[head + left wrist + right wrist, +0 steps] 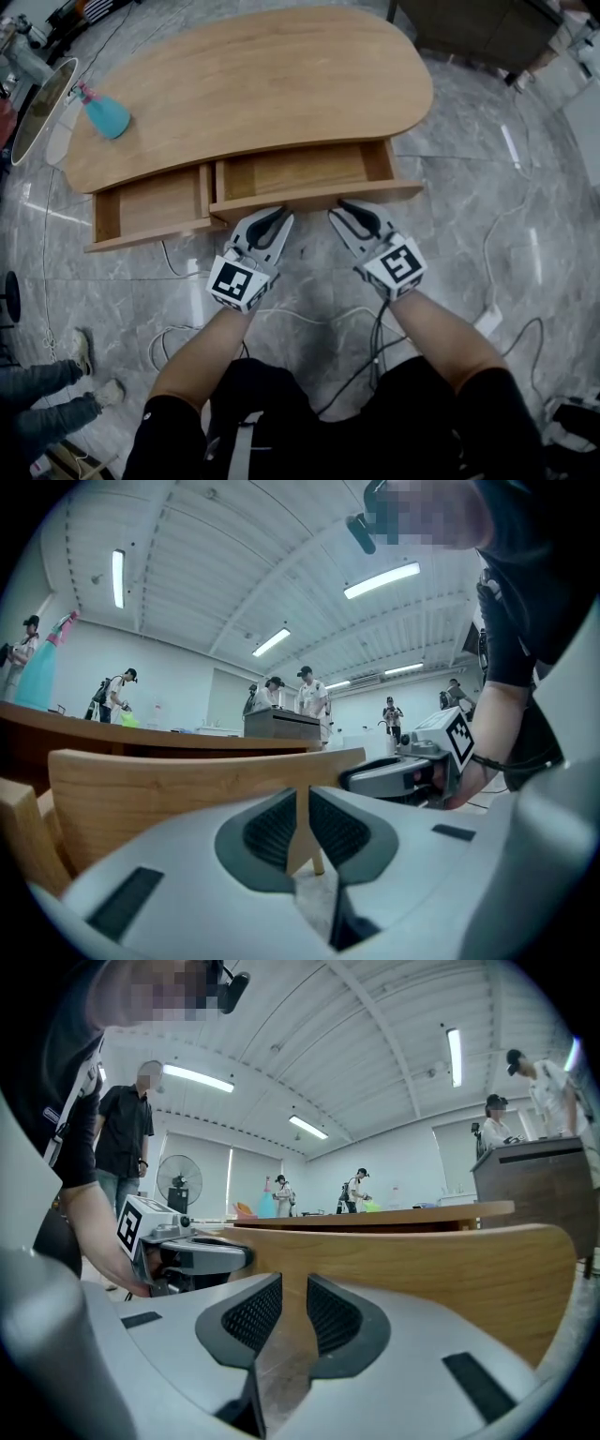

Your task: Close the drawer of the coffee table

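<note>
Drawer [300, 172] of the coffee table [253, 84] stood open; we held left gripper [278, 217], jaws a sliver apart, and right gripper [343, 208], slightly wider, both empty, at its front.

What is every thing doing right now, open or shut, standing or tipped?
Left drawer: pulled open.
Right drawer: pulled open.
Spray bottle: standing upright.
Left tongs: nearly shut, nothing between, at the right drawer's front.
Right tongs: slightly open, nothing between, at the same front.
</note>
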Tool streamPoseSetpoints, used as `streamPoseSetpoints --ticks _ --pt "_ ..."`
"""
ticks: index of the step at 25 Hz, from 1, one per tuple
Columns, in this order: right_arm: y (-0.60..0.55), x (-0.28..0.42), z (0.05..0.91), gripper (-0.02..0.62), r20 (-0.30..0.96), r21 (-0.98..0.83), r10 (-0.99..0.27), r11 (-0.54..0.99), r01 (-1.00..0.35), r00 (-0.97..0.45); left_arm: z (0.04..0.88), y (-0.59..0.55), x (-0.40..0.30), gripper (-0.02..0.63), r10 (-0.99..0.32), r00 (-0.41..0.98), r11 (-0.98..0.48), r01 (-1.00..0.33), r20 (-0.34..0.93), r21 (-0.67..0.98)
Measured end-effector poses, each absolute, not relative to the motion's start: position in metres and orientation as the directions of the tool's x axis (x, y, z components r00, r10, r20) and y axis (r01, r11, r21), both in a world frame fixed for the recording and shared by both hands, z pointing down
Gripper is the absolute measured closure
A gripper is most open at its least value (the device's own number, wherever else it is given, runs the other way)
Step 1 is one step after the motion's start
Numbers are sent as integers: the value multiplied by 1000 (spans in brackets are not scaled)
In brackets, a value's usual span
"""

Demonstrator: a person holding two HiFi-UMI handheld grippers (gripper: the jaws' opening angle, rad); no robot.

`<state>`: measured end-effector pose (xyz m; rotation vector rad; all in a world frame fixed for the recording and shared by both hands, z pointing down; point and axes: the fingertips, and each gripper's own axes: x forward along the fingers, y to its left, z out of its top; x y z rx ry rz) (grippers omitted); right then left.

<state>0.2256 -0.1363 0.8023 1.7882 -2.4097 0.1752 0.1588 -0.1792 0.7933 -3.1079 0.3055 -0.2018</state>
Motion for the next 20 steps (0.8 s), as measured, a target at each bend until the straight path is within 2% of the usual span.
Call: streamPoseSetpoints --ticks 4,8,20 --pt "-148 233 802 518 160 -33 -956 242 -970 -244 788 -186 172 573 -222 970 -975 -218 102 -45" --pt "-160 248 805 574 168 1 -971 172 -985 -169 788 -193 183 586 -246 964 -969 -241 102 -62" --pt "-190 266 808 574 173 49 -985 21 -999 -12 791 -226 198 595 -334 933 -942 -330 134 -51"
